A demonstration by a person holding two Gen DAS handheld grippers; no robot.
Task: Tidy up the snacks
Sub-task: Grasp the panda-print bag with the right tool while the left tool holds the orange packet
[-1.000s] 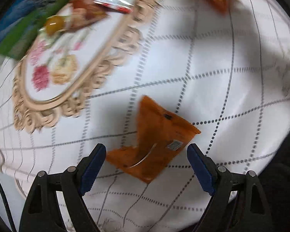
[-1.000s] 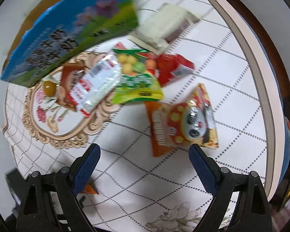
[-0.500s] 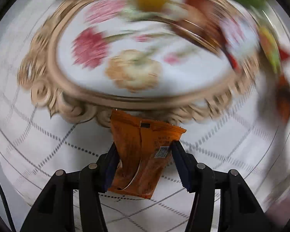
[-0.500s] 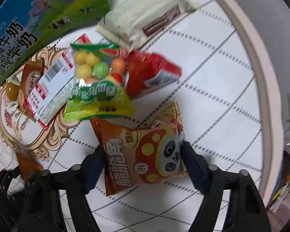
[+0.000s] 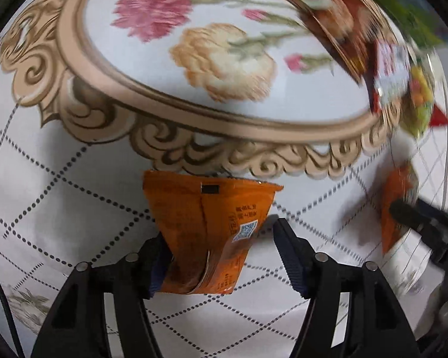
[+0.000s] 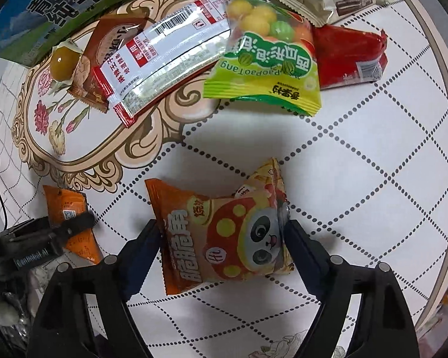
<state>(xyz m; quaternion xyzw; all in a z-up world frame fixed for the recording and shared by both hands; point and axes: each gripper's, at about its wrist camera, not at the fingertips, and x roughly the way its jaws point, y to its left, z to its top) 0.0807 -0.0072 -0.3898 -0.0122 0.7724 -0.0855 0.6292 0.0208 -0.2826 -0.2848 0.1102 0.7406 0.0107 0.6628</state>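
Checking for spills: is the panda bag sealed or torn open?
Sealed, as far as shown: the panda bag looks puffed, its edges unbroken, nothing spilled on the tablecloth. Its back is hidden.

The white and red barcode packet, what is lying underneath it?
Under the white and red barcode packet a brown packet sticks out at its left end, on the flowered tablecloth. How far the brown packet runs beneath is covered.

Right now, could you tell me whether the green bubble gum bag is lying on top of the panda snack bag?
No, the green bubble gum bag lies farther up the table, with bare tablecloth between it and the panda snack bag.
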